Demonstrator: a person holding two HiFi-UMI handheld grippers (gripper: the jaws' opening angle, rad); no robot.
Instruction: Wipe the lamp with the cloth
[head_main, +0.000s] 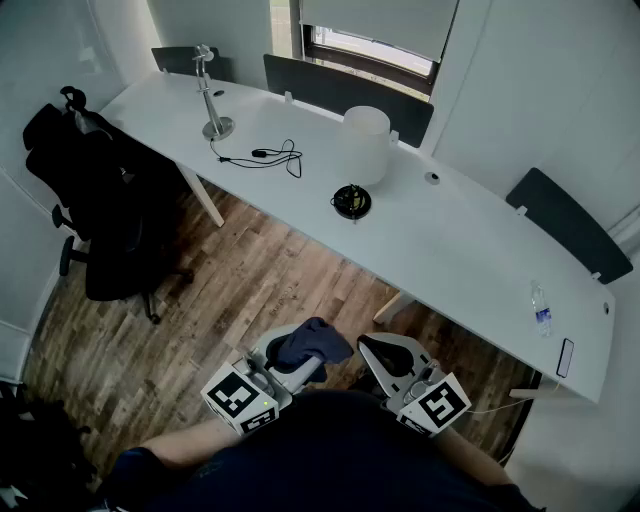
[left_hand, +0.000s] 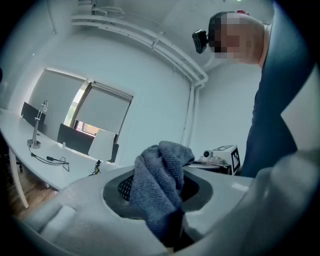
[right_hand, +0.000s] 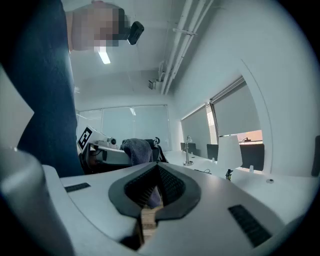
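Note:
The lamp (head_main: 365, 145), with a white cylinder shade and a black round base (head_main: 351, 202), stands mid-table on the white table (head_main: 450, 240), far ahead of both grippers. My left gripper (head_main: 303, 362) is held low over the wooden floor, shut on a dark blue cloth (head_main: 311, 343). In the left gripper view the cloth (left_hand: 162, 182) bulges up from between the jaws, and the lamp (left_hand: 102, 145) shows small in the distance. Beside it, my right gripper (head_main: 386, 354) is shut with nothing held. The right gripper view shows the lamp (right_hand: 229, 150) and the cloth (right_hand: 137, 149).
A black office chair (head_main: 100, 200) stands left of the table. On the table are a metal stand (head_main: 212, 100), a black cable (head_main: 265, 157), a water bottle (head_main: 541, 312) and a phone (head_main: 565, 357). Dark panels line the far edge. Wooden floor (head_main: 260, 290) lies between me and the table.

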